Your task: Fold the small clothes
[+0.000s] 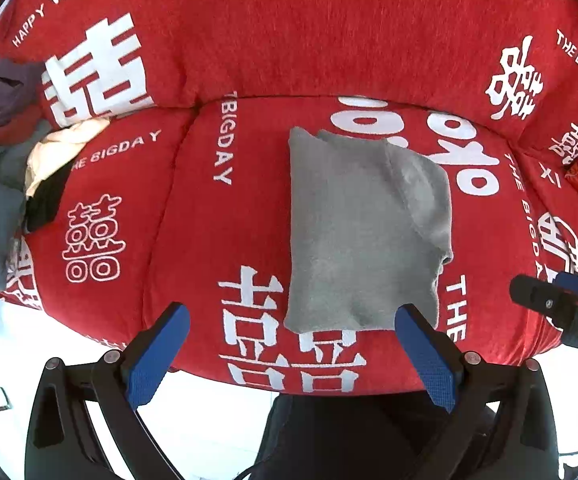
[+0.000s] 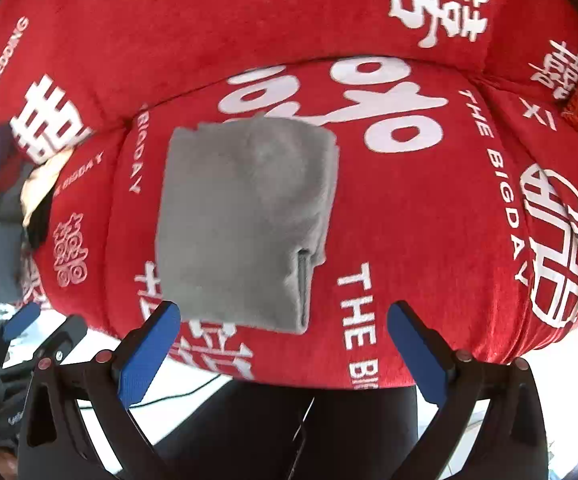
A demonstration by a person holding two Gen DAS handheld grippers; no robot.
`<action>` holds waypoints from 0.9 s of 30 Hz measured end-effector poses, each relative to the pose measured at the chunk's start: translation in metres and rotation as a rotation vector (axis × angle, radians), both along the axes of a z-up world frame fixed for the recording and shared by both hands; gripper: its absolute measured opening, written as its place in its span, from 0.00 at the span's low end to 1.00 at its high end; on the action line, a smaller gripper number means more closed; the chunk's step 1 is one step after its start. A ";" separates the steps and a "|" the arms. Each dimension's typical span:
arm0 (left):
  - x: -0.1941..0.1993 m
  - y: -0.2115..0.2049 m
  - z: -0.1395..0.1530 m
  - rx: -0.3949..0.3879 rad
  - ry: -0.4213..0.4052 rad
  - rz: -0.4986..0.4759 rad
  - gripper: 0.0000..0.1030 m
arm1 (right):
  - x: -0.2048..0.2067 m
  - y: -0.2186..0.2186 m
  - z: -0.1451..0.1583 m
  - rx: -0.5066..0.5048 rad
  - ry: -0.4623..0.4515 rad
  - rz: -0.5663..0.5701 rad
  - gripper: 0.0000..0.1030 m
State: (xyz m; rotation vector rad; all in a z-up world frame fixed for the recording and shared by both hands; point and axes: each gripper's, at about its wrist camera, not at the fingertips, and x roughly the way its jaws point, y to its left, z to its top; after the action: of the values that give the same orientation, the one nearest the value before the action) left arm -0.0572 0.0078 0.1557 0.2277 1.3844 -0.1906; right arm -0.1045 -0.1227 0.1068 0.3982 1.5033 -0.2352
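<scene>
One folded grey knitted garment [image 1: 365, 232] lies on one red sofa cover printed with white lettering [image 1: 217, 248]; one heap of unfolded clothes [image 1: 13, 152] sits at its left; two black grippers with blue pads, left [image 1: 292, 354] and right [image 2: 283, 350]

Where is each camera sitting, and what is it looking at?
Left wrist camera: on the left gripper, looking down at the grey folded cloth; its blue fingers stand open, right gripper at the edge.
Right wrist camera: on the right gripper, looking down; the left gripper shows.
Both share the cloth and red sofa cover.
</scene>
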 end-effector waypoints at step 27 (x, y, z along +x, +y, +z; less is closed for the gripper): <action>-0.003 0.005 0.035 0.001 -0.053 0.041 1.00 | 0.009 0.023 0.034 -0.065 0.015 0.058 1.00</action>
State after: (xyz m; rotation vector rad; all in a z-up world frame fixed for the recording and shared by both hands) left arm -0.0600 0.0130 0.1906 0.2039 1.3351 -0.1491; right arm -0.0959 -0.0992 0.1412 0.3008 1.5156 -0.2406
